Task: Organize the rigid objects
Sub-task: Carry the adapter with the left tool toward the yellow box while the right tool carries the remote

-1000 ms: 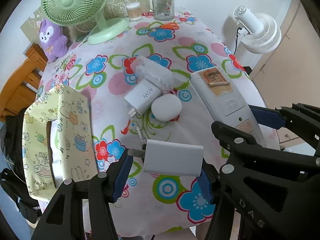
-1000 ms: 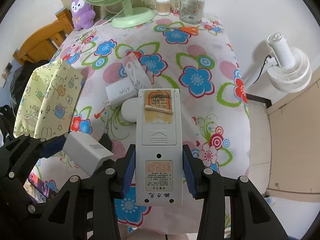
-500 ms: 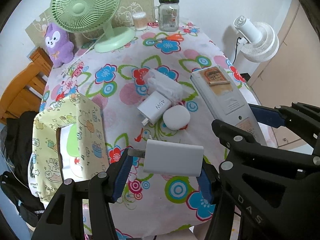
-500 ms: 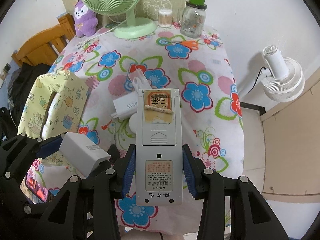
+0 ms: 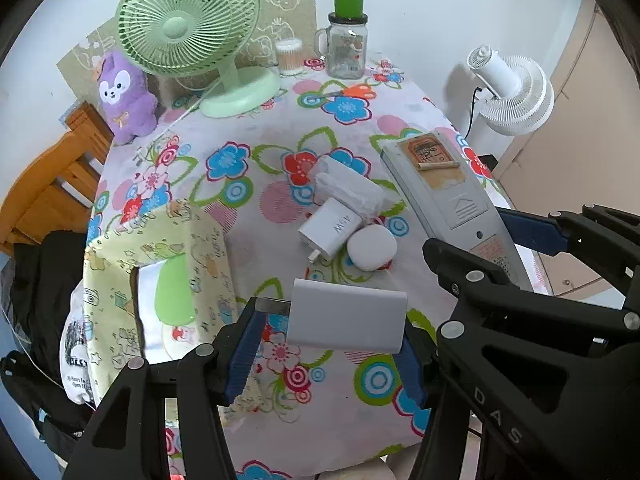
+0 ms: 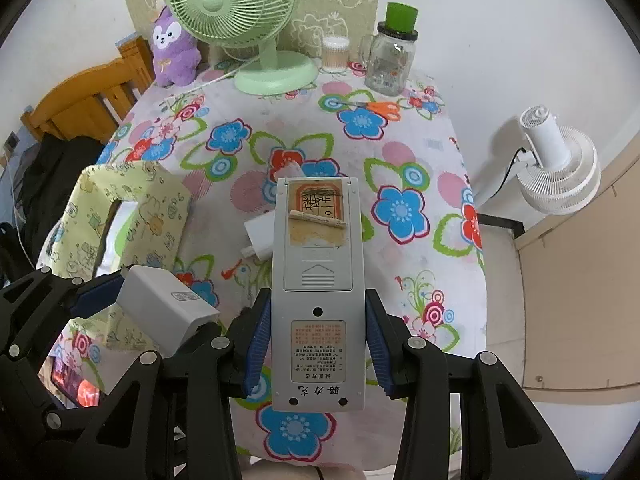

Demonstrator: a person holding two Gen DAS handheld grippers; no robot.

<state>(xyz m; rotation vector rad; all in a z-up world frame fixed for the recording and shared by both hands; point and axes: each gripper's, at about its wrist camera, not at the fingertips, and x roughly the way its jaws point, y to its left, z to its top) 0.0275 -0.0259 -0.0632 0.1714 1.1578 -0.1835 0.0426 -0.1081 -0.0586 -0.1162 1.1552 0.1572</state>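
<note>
My left gripper (image 5: 332,340) is shut on a white charger block (image 5: 346,322), held above the table's near edge; the block also shows in the right wrist view (image 6: 166,306). My right gripper (image 6: 318,344) is shut on a grey remote control (image 6: 318,280), back side up, also seen in the left wrist view (image 5: 444,196). On the flowered tablecloth (image 5: 256,144) lie a second white charger (image 5: 330,228), a white round case (image 5: 372,246) and a bagged white item (image 5: 348,188). A yellow patterned fabric box (image 5: 160,276) stands open at the left.
At the table's far end stand a green desk fan (image 5: 192,28), a purple plush toy (image 5: 126,98), a glass jar with green lid (image 5: 346,40), a cotton swab tub (image 5: 289,56) and orange scissors (image 5: 352,92). A white floor fan (image 5: 512,88) stands right; a wooden chair (image 5: 52,184) left.
Both grippers have pulled back and up from the table with their objects still held. More of the table and the far wall has come into view.
</note>
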